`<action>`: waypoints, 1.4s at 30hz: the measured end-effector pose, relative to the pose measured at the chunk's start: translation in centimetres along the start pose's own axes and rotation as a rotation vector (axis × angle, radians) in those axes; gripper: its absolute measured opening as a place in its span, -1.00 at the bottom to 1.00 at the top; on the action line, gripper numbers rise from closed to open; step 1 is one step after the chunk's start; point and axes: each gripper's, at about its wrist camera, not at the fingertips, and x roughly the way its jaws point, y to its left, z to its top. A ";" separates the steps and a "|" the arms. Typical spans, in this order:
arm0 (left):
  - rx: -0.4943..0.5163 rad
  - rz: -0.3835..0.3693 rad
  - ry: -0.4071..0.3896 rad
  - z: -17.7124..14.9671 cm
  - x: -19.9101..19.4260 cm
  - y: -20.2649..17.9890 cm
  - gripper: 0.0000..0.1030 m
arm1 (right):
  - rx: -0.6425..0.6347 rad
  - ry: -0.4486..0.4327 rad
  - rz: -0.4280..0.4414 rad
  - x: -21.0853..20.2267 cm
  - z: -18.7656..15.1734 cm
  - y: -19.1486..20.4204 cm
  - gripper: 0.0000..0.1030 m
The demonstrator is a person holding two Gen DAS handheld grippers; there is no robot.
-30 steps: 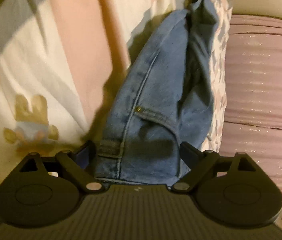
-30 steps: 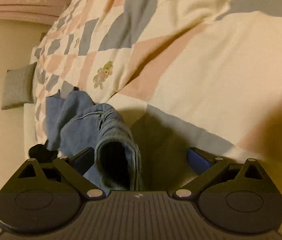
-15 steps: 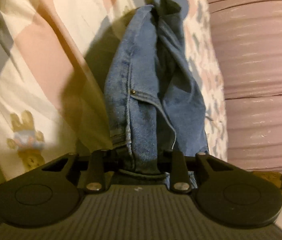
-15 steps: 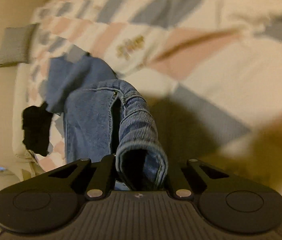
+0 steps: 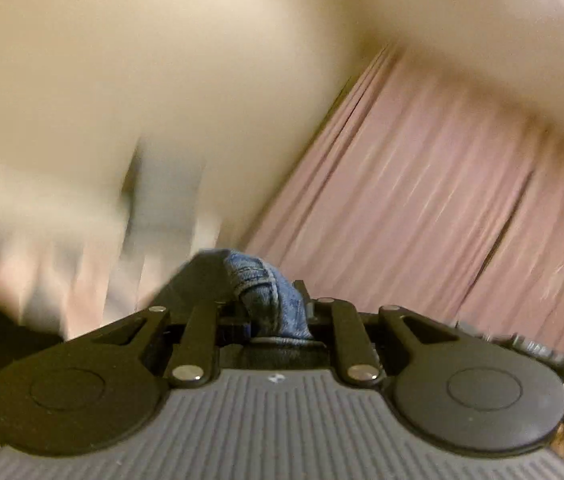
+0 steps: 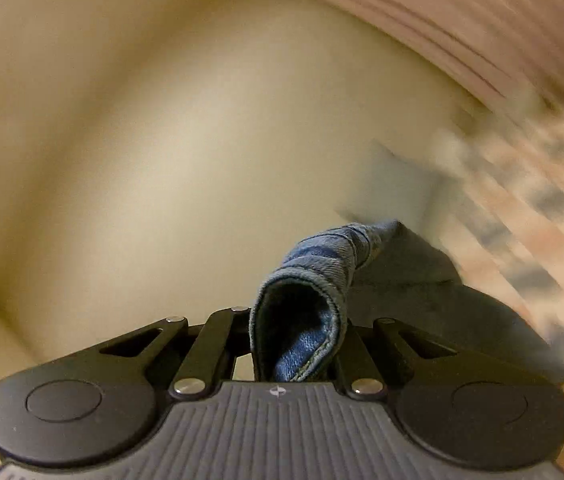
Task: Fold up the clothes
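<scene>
Jeans [image 5: 269, 300] are pinched at both ends: the left tool [image 5: 271, 316] clamps a bunched blue denim fold, and the right tool [image 6: 296, 344] grips an open hem [image 6: 302, 320]. Both views are motion-blurred, showing a cream wall [image 6: 161, 140], pink curtain [image 5: 422, 200] and patchwork bedding [image 6: 542, 232].

Blue jeans [image 5: 269, 296], pink curtain [image 5: 422, 208]
</scene>
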 end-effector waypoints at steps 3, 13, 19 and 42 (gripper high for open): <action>0.085 -0.058 -0.127 0.0 -7.7 -7.7 -0.71 | 0.002 -0.073 0.123 -6.9 1.8 2.3 -0.86; -0.043 0.158 0.494 -35.5 -17.8 -15.3 -0.71 | 0.218 0.239 -0.342 -32.3 -7.0 -17.9 -0.85; -0.328 0.381 1.045 -61.3 -17.7 -10.1 -0.73 | 0.500 0.414 -0.939 -46.9 -17.6 -36.1 -0.85; -0.089 0.158 1.379 -70.2 -16.7 -22.5 -0.70 | 0.474 0.476 -1.178 -56.4 -15.9 -38.7 -0.60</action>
